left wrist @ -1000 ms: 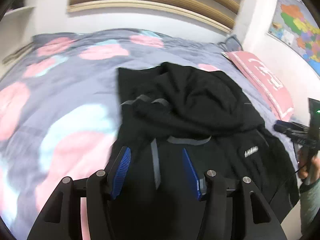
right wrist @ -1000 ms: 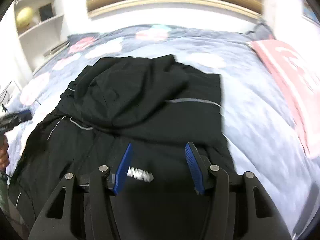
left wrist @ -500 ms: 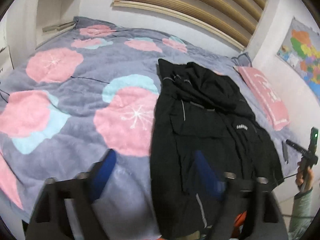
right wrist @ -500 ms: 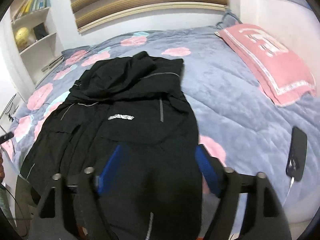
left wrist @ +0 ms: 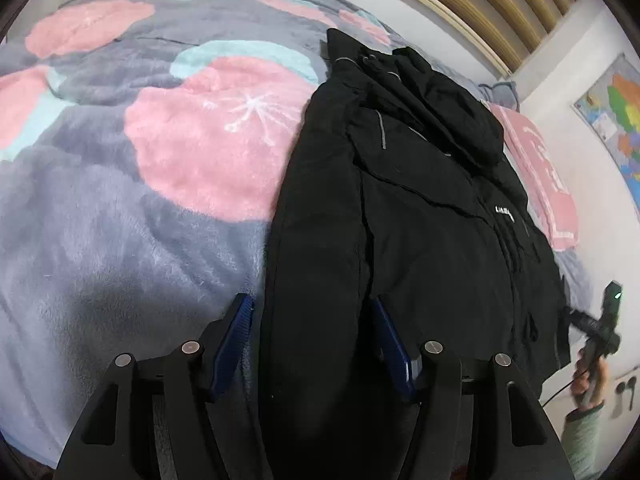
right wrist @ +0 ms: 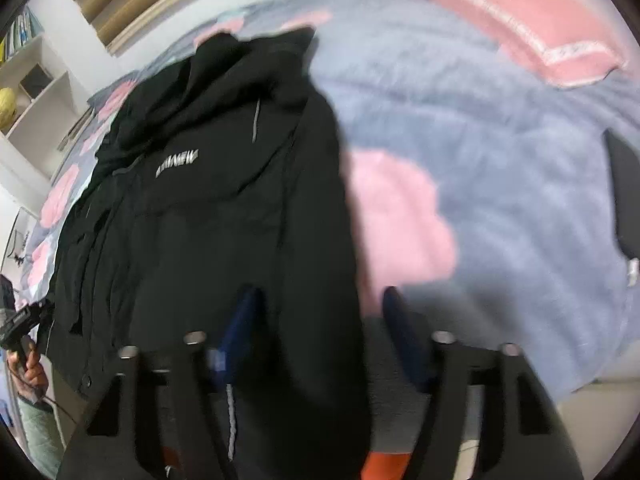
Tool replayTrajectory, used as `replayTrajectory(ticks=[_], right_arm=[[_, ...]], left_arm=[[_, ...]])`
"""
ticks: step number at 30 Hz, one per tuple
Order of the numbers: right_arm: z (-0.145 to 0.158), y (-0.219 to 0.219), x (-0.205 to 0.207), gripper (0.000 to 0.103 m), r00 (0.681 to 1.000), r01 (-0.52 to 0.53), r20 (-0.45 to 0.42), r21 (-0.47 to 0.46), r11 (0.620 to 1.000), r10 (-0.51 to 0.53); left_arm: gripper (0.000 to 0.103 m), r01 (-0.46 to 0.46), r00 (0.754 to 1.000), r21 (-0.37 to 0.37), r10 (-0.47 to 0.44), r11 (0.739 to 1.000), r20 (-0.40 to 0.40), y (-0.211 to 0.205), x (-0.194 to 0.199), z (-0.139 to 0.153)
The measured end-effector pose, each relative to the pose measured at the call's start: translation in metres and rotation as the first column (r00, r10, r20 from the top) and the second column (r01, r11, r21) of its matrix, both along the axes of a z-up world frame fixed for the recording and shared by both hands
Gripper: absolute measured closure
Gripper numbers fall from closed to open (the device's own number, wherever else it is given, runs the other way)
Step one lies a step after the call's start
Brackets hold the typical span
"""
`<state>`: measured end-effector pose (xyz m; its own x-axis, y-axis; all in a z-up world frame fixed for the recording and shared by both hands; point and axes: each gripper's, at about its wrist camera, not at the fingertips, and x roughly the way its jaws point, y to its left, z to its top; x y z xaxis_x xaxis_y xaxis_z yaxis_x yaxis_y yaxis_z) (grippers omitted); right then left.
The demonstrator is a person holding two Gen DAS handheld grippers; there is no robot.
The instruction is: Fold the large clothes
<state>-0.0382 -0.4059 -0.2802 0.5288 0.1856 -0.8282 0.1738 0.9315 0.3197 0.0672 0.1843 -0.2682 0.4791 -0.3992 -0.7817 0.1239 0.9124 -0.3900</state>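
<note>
Bedspread (left wrist: 120, 208), grey plush with pink flowers: under and ahead of both my grippers.
Black jacket (left wrist: 420, 208): spread flat ahead, hood farthest.
Pink pillow (right wrist: 532, 12): far right of my right gripper.
Left gripper (left wrist: 312, 316): jaws apart, just closing, astride the jacket's near left edge.
Right gripper (right wrist: 320, 308): jaws apart, just closing, astride the near right edge.

jacket (left wrist: 420, 220) chest: small white lettering, starts "LIA", rest hidden | right wrist view (right wrist: 178, 163): same lettering blurred, unreadable | pink pillow (left wrist: 540, 168): white marks, illegible
</note>
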Motion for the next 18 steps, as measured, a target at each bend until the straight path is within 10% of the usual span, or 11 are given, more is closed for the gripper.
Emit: replayTrajectory(ticks=[3,7,18], right_arm=[[0.017,0.022,-0.003,0.049,0.999,-0.033,0.037,-0.063,0.997,0.035],[0.046,0.051,-0.003,0.05,0.986,-0.125,0.102,-0.057,0.991,0.13],[0.0,0.051,-0.033,0.047,0.991,-0.135,-0.018,0.04,0.99,0.136]], left_arm=[[0.046,0.025,1.0,-0.005,-0.025,1.0,0.011,-0.007,-0.003,0.007],[0.058,0.17,0.981,-0.225,-0.144,0.959,0.128,-0.015,-0.017,0.043],[0.058,0.105,0.994,-0.231,-0.102,0.967,0.025,-0.014,-0.051,0.005]])
